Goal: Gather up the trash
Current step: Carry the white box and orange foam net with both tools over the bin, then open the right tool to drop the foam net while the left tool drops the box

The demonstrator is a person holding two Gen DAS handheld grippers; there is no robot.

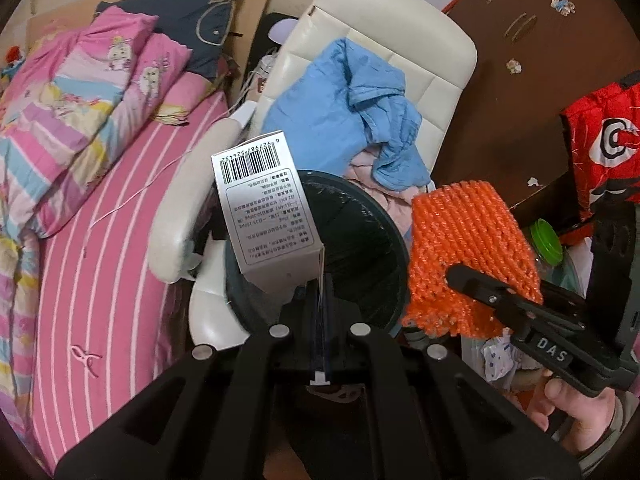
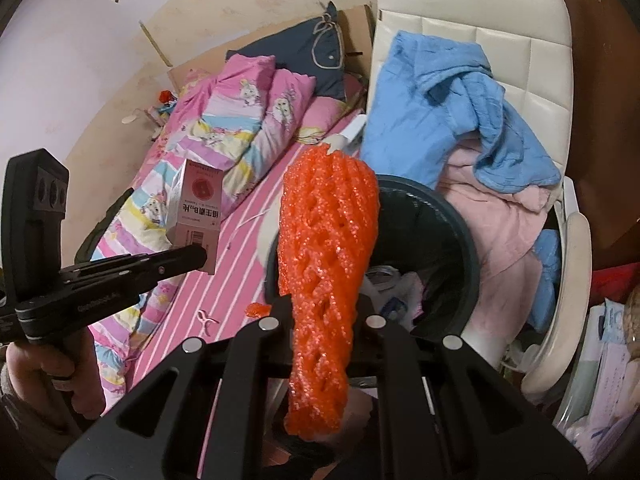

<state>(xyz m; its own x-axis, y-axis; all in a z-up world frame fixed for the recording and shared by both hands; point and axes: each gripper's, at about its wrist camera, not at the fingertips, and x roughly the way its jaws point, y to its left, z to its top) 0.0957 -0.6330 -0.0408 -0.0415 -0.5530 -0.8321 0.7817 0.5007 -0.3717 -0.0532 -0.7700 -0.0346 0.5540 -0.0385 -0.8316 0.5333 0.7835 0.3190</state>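
Trash: box clamped in left gripper jaws, orange foam net clamped in right gripper, both over bin at 12 o'clock; early release could drop either onto bed.

The mouth of the dark bin is left open from above, though it is crowded at its far side by the chair heaped with blue clothing. Its near rim is overhung by the box and orange foam net. Free room is offered over the striped bed.
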